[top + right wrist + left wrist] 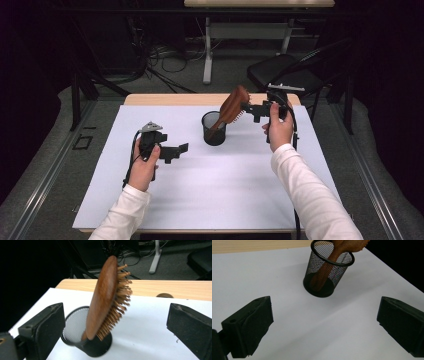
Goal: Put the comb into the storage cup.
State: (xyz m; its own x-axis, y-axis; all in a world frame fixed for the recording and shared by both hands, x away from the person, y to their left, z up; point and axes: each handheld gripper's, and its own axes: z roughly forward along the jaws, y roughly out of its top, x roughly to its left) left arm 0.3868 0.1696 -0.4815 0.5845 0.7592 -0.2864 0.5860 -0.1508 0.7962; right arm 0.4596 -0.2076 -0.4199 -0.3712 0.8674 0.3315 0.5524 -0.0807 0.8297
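Sleeves, white, enter from the bottom edge of the high view; both forearms over the counter (200, 200), which carries a white sheet with bare wood showing at the far edge. Beyond it: dark floor, loose cables, a second table's legs, a black chair (285, 72) behind the right side. Nothing lies between either gripper and the cup.

Black mesh cup (214, 128) stands upright near the middle of the sheet, a bit toward the far edge. Wooden hairbrush (231, 106) sits in it handle-down, handle end on the cup bottom, paddle head sticking out well above the rim and leaning right toward the right hand. Bristles face the right gripper's side. Cup holds nothing else.

Left gripper (181, 148): hand low over the sheet, left of the cup, jaws level, pointing at the cup, spread wide, nothing between them. Well apart from the cup.

Right gripper (246, 107): hand raised, right of the cup, jaws level and aimed left at the brush head. Released, jaws wide, pads clear of the brush on both sides; brush head sits between and just ahead of them in the right gripper view.
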